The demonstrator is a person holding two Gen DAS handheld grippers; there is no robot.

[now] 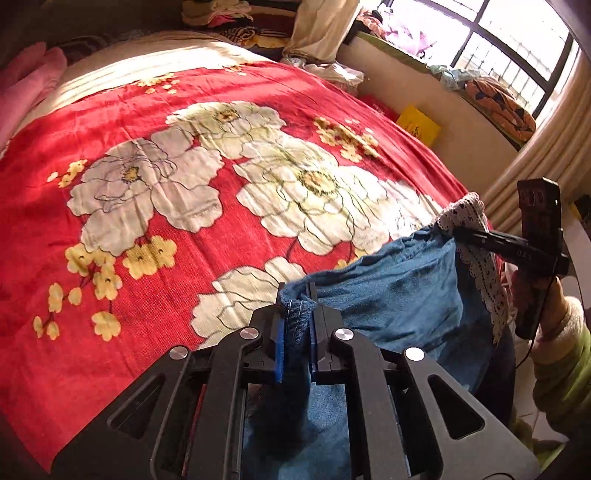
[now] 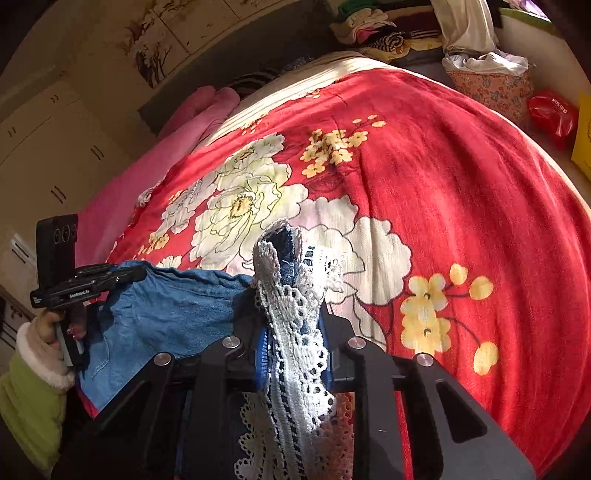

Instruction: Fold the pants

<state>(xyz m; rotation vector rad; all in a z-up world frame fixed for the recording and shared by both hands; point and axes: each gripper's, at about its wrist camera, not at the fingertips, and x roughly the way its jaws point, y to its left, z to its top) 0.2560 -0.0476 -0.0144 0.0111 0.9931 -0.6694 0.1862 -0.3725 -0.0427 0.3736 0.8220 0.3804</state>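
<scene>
Blue denim pants (image 1: 391, 295) with white lace trim (image 1: 484, 273) hang stretched between my two grippers above the near edge of a bed. My left gripper (image 1: 295, 295) is shut on one blue denim corner of the pants. My right gripper (image 2: 291, 295) is shut on the other corner, where the lace trim (image 2: 295, 332) bunches between its fingers. The right gripper shows in the left wrist view (image 1: 461, 232) at the right. The left gripper shows in the right wrist view (image 2: 136, 273) at the left, with the pants (image 2: 173, 314) sagging between them.
The bed is covered by a red blanket with large white and yellow flowers (image 1: 221, 177). A pink blanket (image 2: 177, 140) lies at its head. Piled clothes (image 2: 376, 29), a red bag (image 2: 554, 114) and a yellow box (image 1: 419, 125) lie beside the far side under a window (image 1: 517, 40).
</scene>
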